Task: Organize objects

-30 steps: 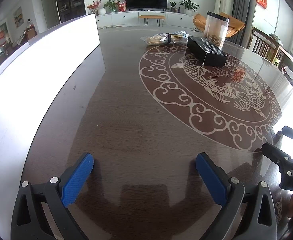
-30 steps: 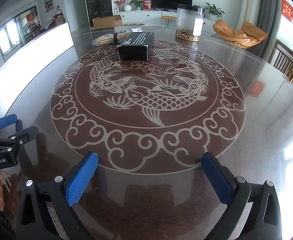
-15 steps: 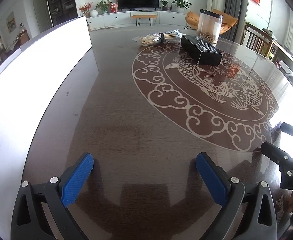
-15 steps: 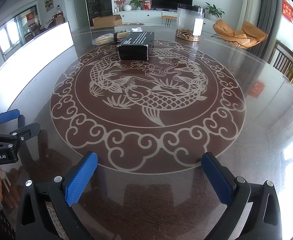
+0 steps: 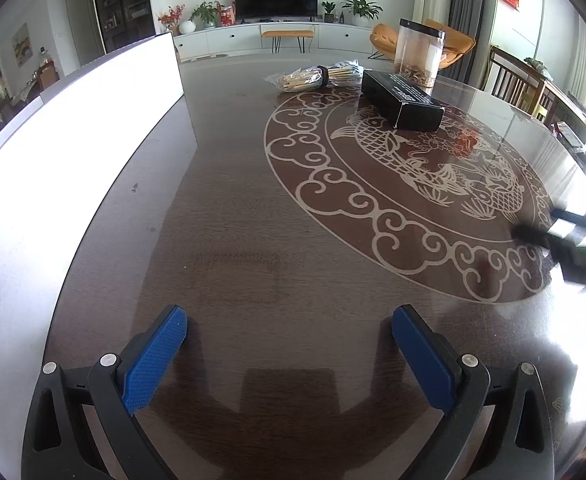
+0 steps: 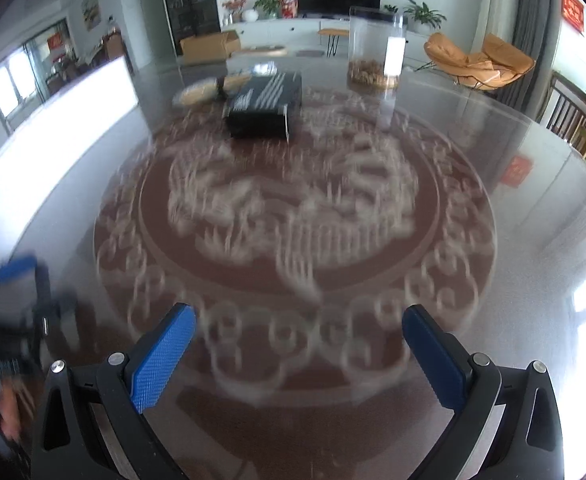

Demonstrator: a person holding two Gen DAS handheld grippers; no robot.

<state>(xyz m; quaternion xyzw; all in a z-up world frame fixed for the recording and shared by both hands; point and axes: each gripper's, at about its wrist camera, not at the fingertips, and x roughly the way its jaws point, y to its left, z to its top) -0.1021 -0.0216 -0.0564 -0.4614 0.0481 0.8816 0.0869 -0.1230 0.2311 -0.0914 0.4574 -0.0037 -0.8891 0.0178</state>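
Note:
A black box (image 5: 403, 100) (image 6: 265, 106) lies on the far part of the dark round table (image 5: 253, 240). Beside it rests a clear bag of sticks (image 5: 317, 76) (image 6: 209, 90) tied with a black band. A tall clear canister (image 5: 417, 54) (image 6: 375, 50) with brown bits at its bottom stands behind them. My left gripper (image 5: 289, 330) is open over bare wood near the table's front, far from all three. My right gripper (image 6: 299, 326) is open too, above the carved ring, with nothing between its fingers. The right wrist view is motion-blurred.
A white panel (image 5: 73, 128) runs along the table's left side. The other gripper shows at the left wrist view's right edge (image 5: 573, 240), and at the right wrist view's left edge (image 6: 9, 308). Wooden chairs (image 5: 521, 88) stand at the far right.
Both grippers have moved forward across the table toward the box, the right one fast enough to blur its view. Both stay open.

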